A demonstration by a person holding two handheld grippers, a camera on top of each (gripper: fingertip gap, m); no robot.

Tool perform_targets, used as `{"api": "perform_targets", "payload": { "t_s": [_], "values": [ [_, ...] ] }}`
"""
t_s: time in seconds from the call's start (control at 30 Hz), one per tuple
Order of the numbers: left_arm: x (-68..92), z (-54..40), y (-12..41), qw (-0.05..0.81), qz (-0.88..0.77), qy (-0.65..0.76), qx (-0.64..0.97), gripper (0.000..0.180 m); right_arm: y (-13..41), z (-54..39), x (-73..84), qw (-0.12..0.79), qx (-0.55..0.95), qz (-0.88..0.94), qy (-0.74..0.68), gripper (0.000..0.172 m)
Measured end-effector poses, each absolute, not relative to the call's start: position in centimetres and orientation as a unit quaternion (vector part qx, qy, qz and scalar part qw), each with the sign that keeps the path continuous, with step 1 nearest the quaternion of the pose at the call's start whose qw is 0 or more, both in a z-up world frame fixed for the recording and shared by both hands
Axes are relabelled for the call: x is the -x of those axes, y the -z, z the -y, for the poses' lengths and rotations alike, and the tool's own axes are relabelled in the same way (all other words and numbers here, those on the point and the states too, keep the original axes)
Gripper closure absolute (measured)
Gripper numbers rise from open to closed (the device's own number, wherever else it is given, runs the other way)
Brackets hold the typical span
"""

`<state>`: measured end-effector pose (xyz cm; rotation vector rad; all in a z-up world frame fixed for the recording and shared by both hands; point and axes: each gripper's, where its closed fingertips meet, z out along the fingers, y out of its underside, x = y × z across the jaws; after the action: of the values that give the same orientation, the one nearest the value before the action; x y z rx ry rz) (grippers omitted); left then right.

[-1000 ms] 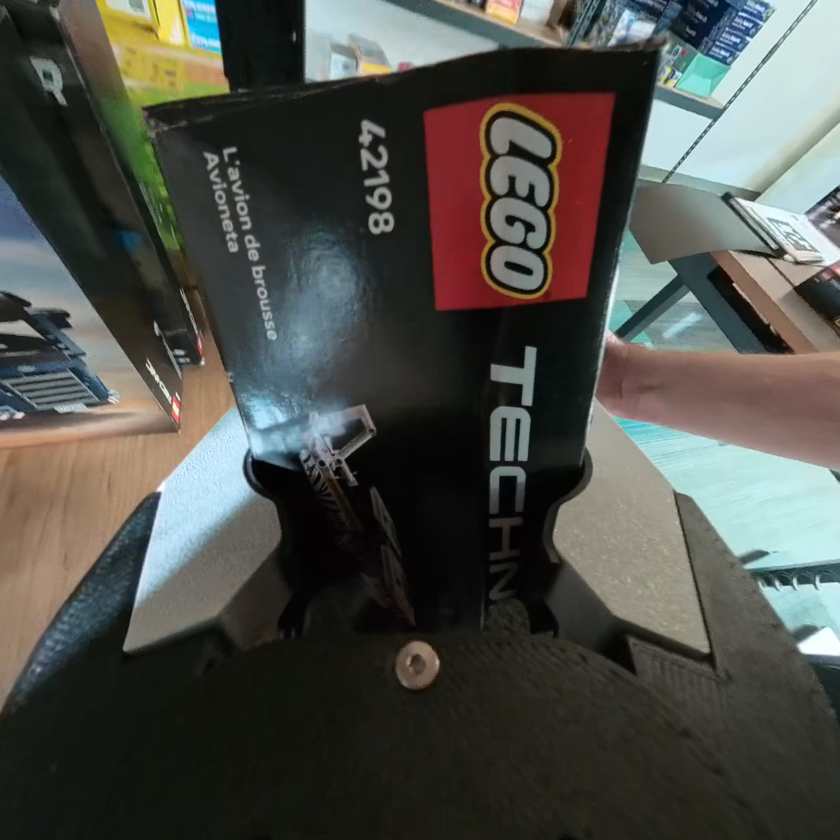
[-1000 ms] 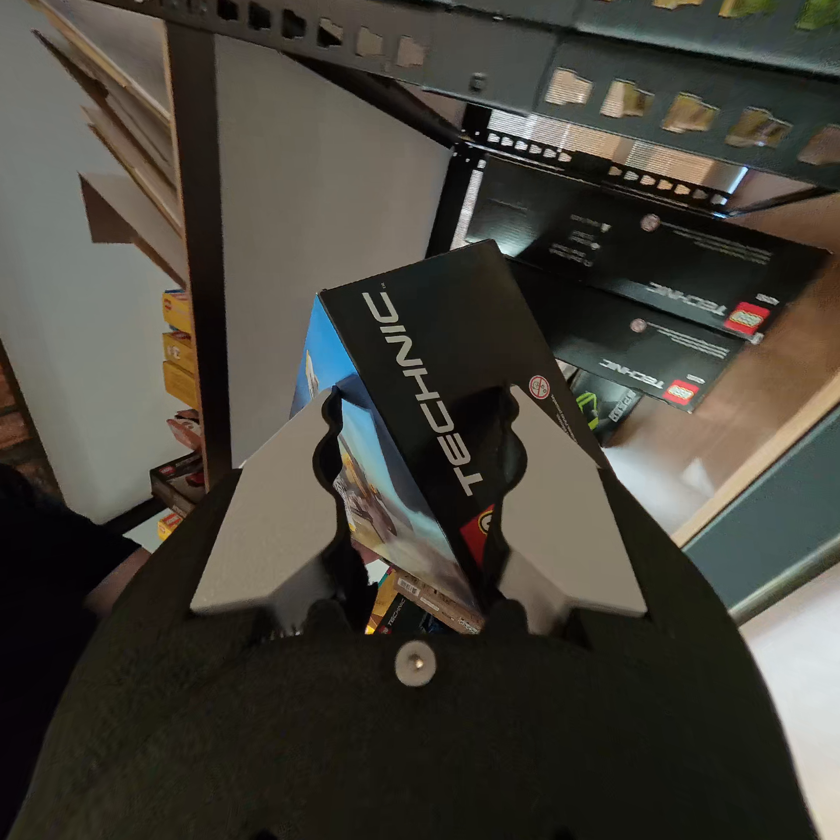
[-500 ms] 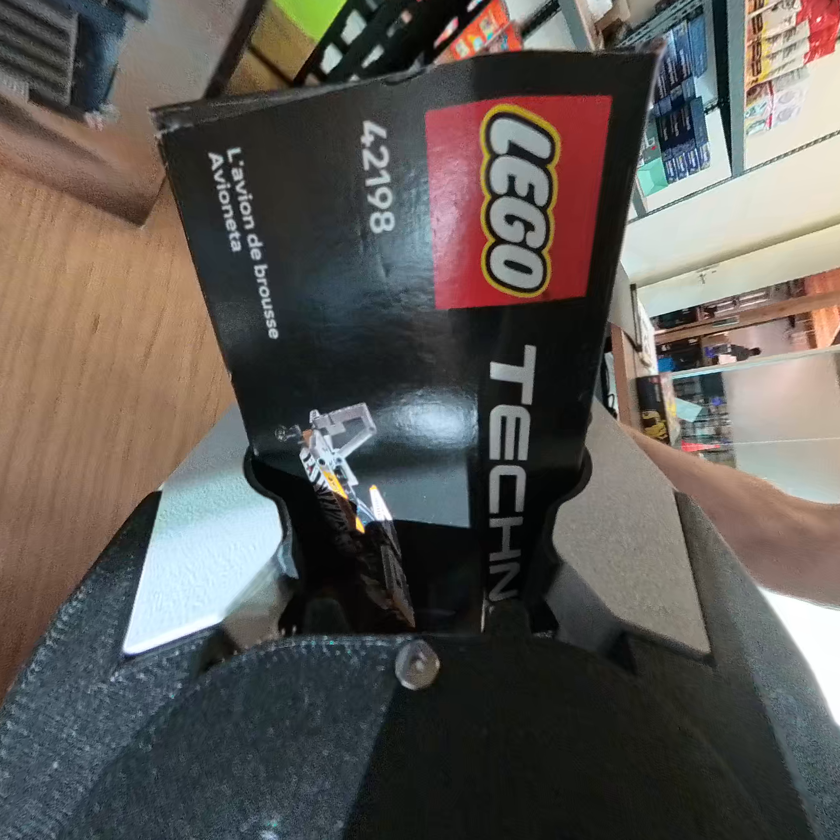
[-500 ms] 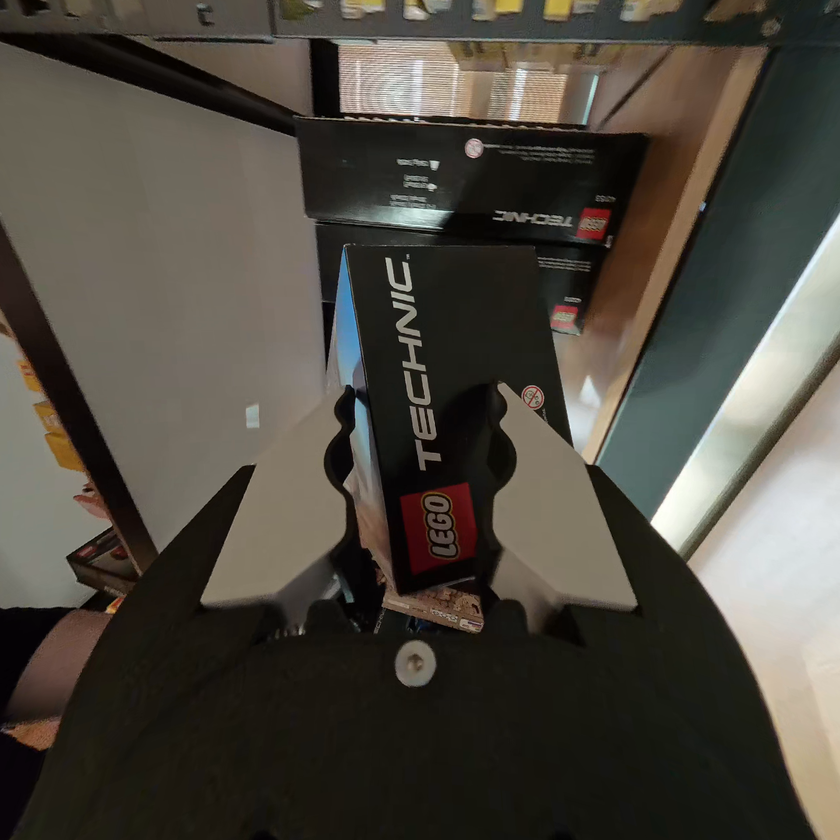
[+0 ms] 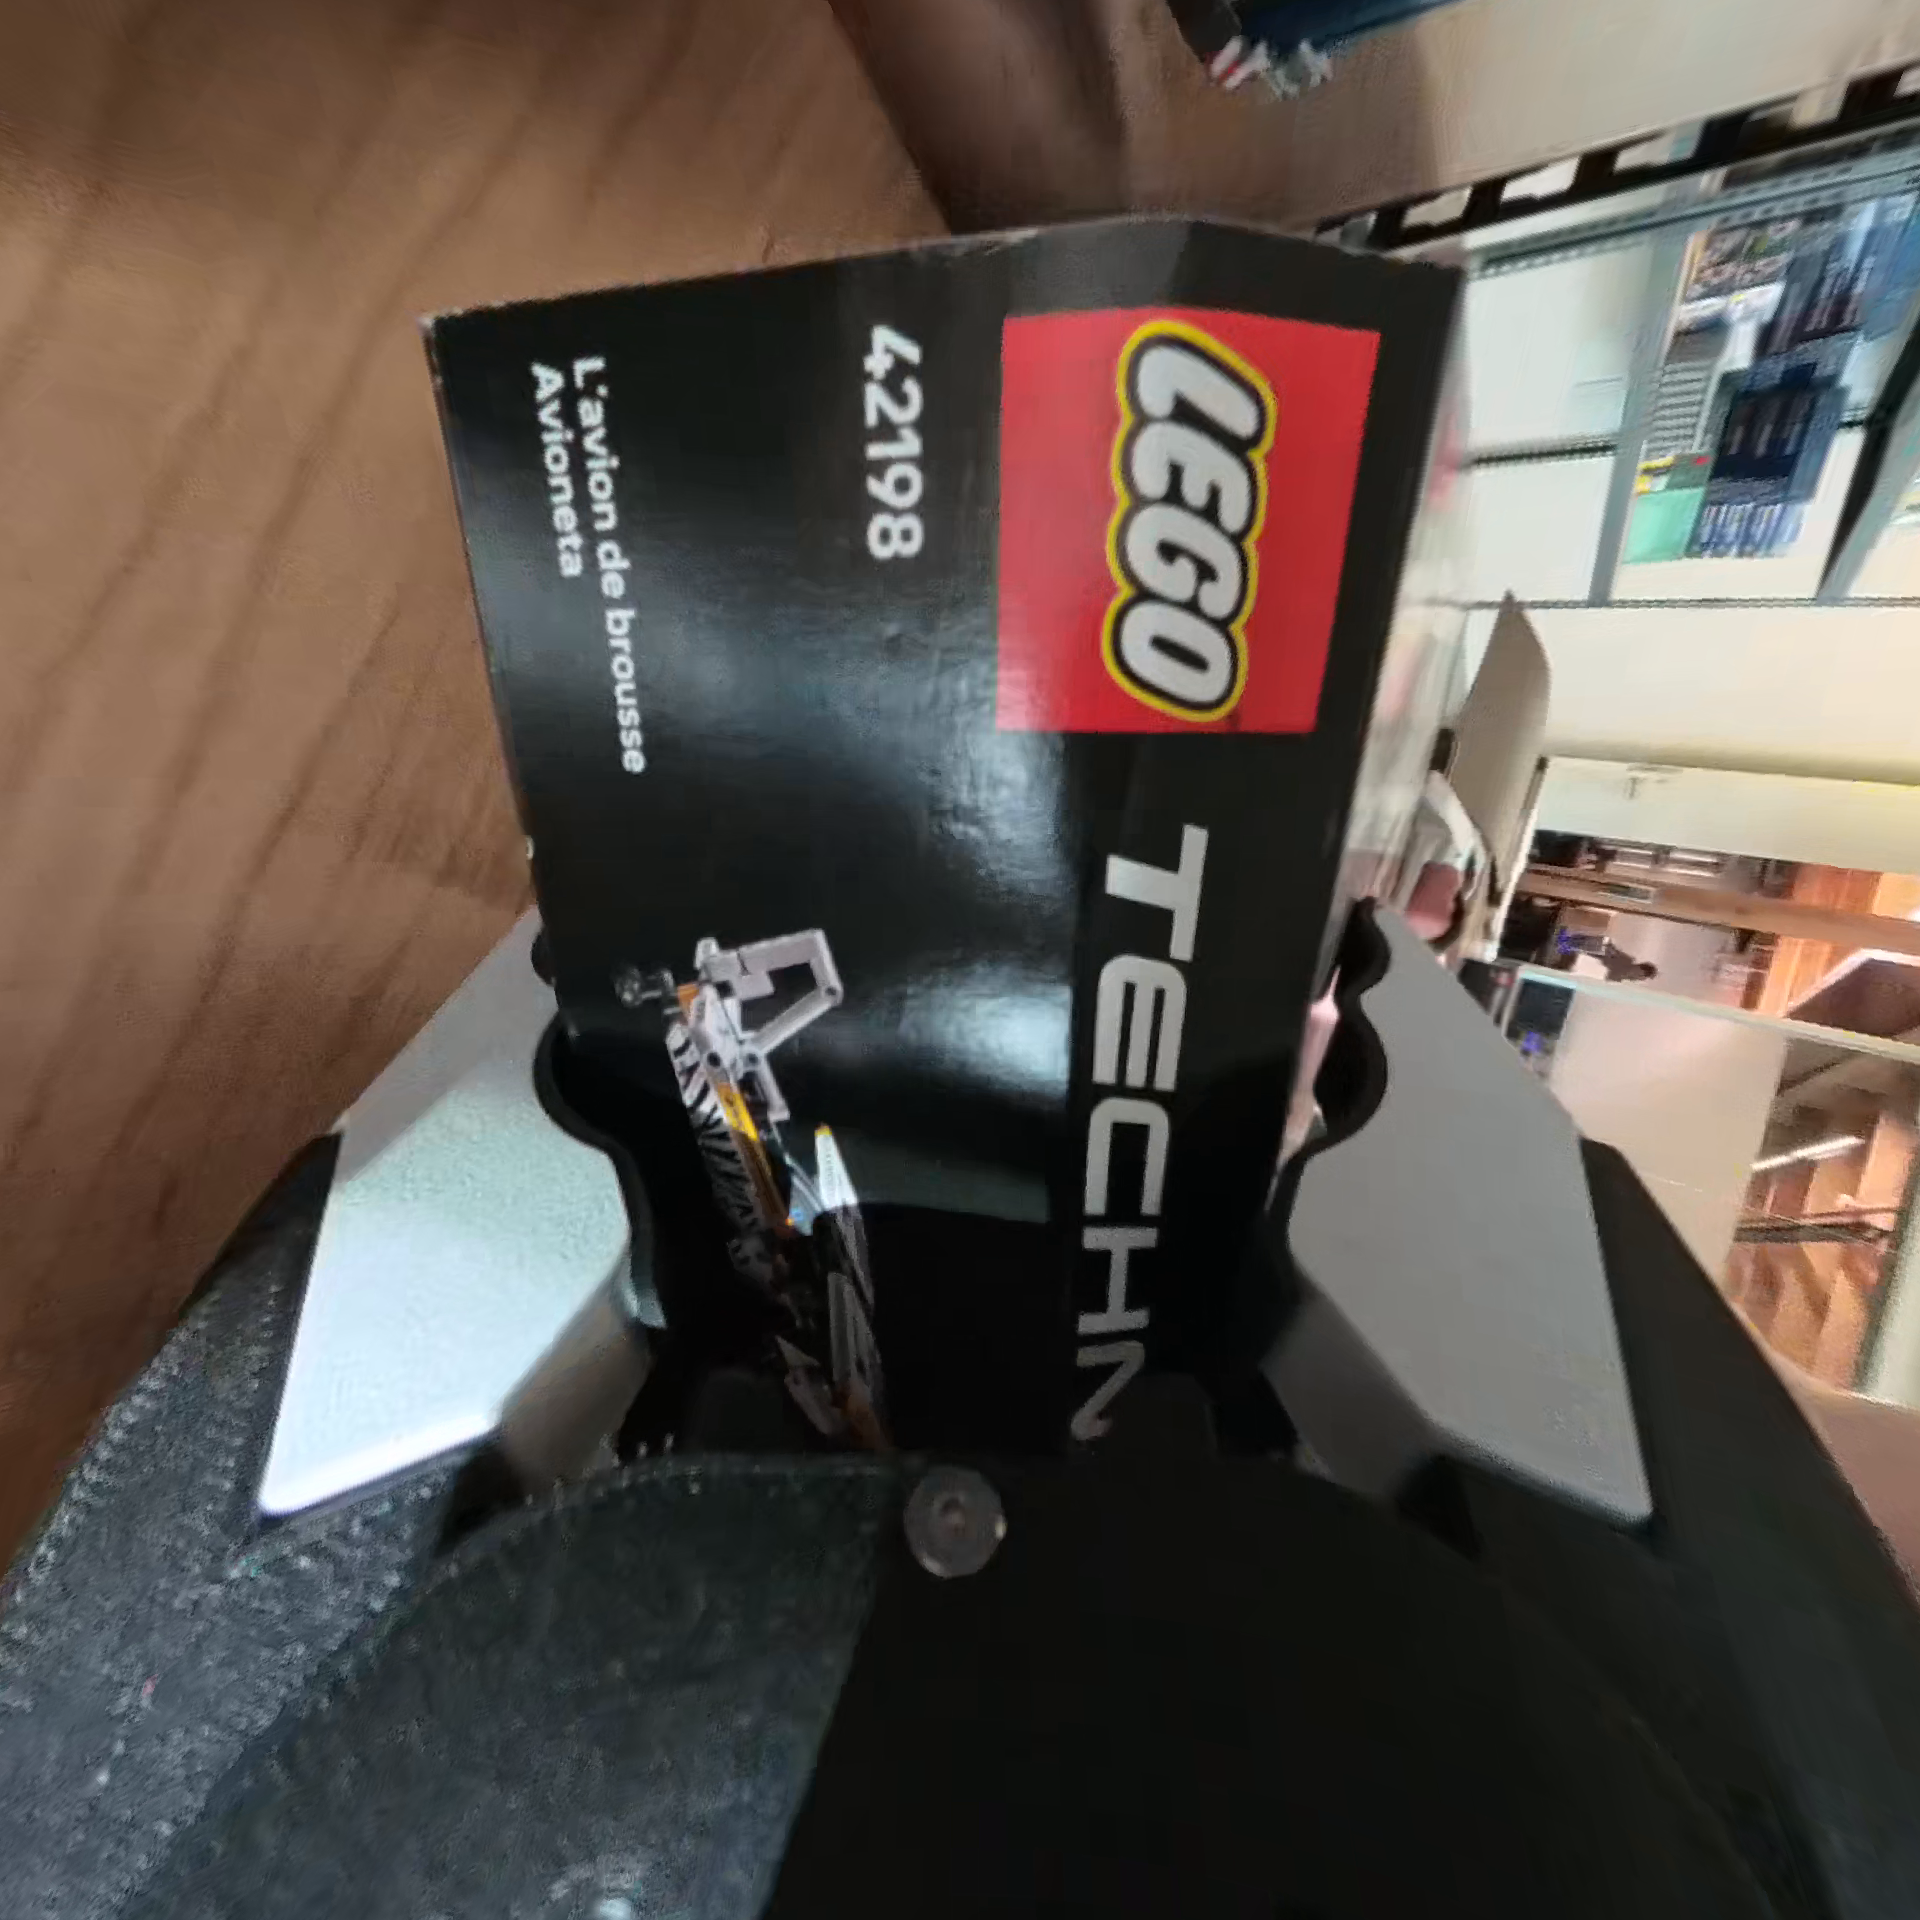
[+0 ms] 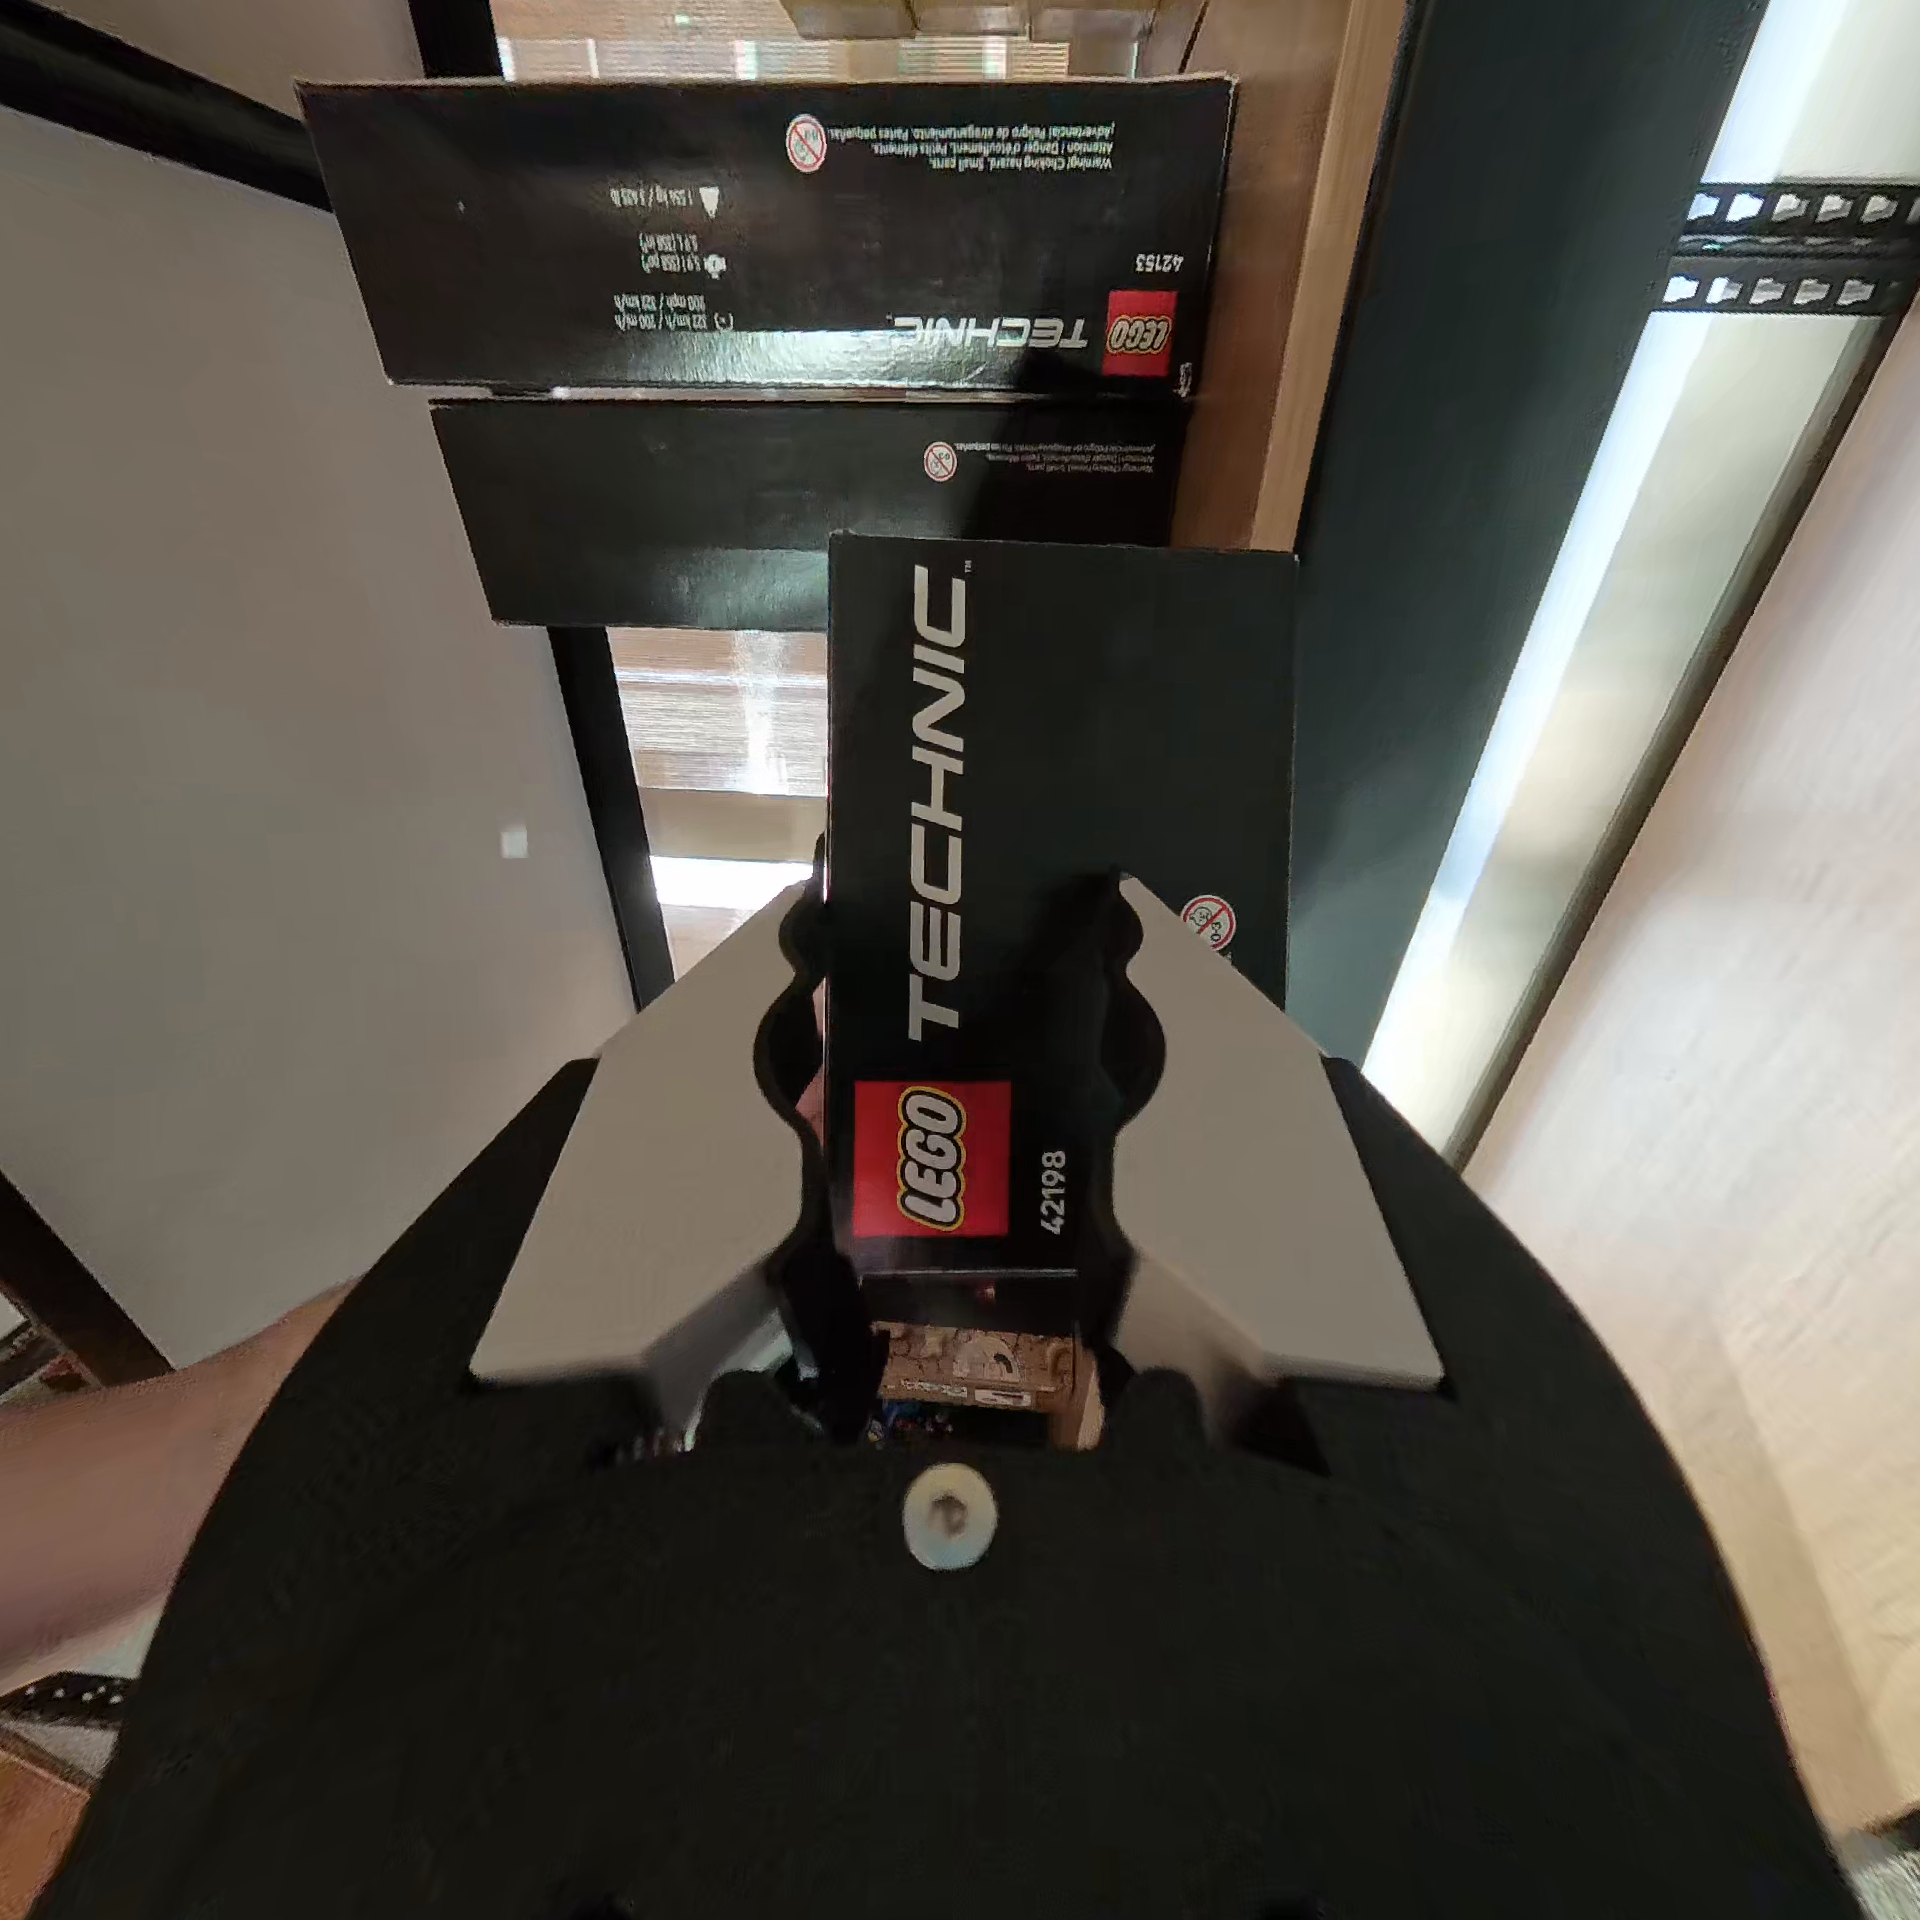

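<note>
Black cardboard toy box point(image 5: 831, 727) with a red logo square fills our left gripper point(image 5: 956, 1039): its jaws stand wide and press the box's two sides, with a brown wooden surface point(image 5: 208, 520) behind. Our right gripper point(image 6: 966, 997) clamps a black cardboard box point(image 6: 1060, 779) of the same print, upright in its narrower jaws; whether it is the same box we cannot tell. Beyond it two long black boxes point(image 6: 779, 229) lie stacked on a dark metal shelf frame point(image 6: 603, 810), beside a teal panel point(image 6: 1507, 416).
</note>
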<state>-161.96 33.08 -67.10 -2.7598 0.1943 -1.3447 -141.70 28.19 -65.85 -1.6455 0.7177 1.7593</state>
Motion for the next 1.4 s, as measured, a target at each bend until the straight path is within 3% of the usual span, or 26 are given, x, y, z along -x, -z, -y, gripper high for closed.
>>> {"api": "perform_targets", "payload": {
  "t_s": [0.03, 0.37, 0.53, 0.67, 0.97, 1.27, 1.4],
  "values": [
    [161.9, -33.3, 67.0, 0.033, -0.063, 0.443, 0.894, 0.042, 65.9, -28.2, 141.8, 0.308, 0.626, -0.269, -0.664, 0.121],
    [164.4, -35.9, 67.1, 0.05, -0.109, 0.333, 0.935, 0.023, 65.0, -27.5, 142.2, 0.312, 0.64, -0.246, -0.657, 0.123],
    [166.1, -36.4, 66.2, 0.048, -0.133, 0.276, 0.951, 0.043, 64.2, -27.3, 143.0, 0.325, 0.658, -0.211, -0.645, 0.126],
    [164.9, -36.8, 63.8, 0.089, -0.145, 0.286, 0.943, 0.076, 63.6, -27.0, 143.3, 0.342, 0.689, -0.173, -0.615, 0.128],
    [163.8, -36.5, 65.7, 0.059, -0.154, 0.306, 0.937, 0.084, 63.9, -26.1, 144.6, 0.338, 0.717, -0.15, -0.59, 0.134],
    [162.7, -40.7, 65.9, 0.115, -0.195, 0.265, 0.937, 0.075, 63.9, -23.2, 149.4, 0.322, 0.732, -0.132, -0.585, 0.137],
    [163.1, -42.6, 64.8, 0.163, -0.187, 0.23, 0.941, 0.081, 63.9, -23.7, 150.0, 0.323, 0.733, -0.143, -0.582, 0.138]
  ]
}}
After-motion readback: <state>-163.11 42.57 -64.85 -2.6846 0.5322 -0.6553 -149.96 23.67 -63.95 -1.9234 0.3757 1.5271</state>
